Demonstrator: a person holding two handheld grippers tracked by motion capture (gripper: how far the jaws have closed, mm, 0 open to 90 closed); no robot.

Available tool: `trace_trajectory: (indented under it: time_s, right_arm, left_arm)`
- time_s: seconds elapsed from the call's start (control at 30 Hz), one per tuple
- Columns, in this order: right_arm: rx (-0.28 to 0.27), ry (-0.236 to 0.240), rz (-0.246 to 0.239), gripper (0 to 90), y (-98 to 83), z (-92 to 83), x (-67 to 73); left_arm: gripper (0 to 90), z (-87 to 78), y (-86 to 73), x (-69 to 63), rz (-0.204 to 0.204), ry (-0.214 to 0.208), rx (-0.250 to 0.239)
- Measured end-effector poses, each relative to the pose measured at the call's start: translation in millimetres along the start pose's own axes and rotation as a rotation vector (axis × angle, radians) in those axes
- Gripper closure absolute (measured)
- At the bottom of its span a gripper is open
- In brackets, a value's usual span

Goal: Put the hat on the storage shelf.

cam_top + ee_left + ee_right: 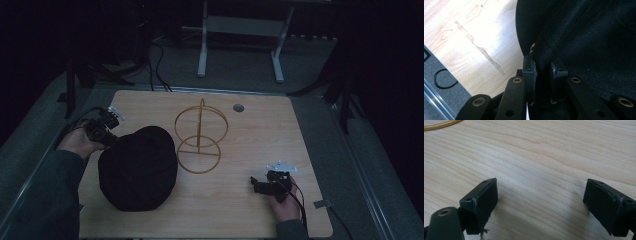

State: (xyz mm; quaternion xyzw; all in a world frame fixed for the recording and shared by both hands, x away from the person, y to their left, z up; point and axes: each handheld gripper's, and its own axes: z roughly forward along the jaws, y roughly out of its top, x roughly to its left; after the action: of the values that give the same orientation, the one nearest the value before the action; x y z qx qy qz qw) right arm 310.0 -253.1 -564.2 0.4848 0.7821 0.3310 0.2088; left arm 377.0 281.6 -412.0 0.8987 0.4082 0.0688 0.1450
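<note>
left gripper: we've got it clamped on the black hat edge
right gripper: we see it wide, nothing between, over the table
wire stand: just beside the hat

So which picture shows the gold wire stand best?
The high view: the whole gold wire stand stands upright mid-table, beside the black hat. The right gripper view catches just a curved bit of its ring; the left gripper view looks at the hat instead.

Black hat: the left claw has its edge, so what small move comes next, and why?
Probably lift the black hat toward the gold wire stand. The left claw is shut on its edge, the stand is bare, and the right claw rests open over the table.
</note>
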Motion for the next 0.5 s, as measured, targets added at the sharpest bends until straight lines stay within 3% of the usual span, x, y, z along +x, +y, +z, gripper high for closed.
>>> trace_trajectory:
  time_s: [0.5]
  right_arm:
    - [0.000,0.000,0.000,12.3,0.0,0.0,0.0]
  left_arm:
    - [77.8,-4.7,-1.2,4.9,-0.015,-0.002,0.008]
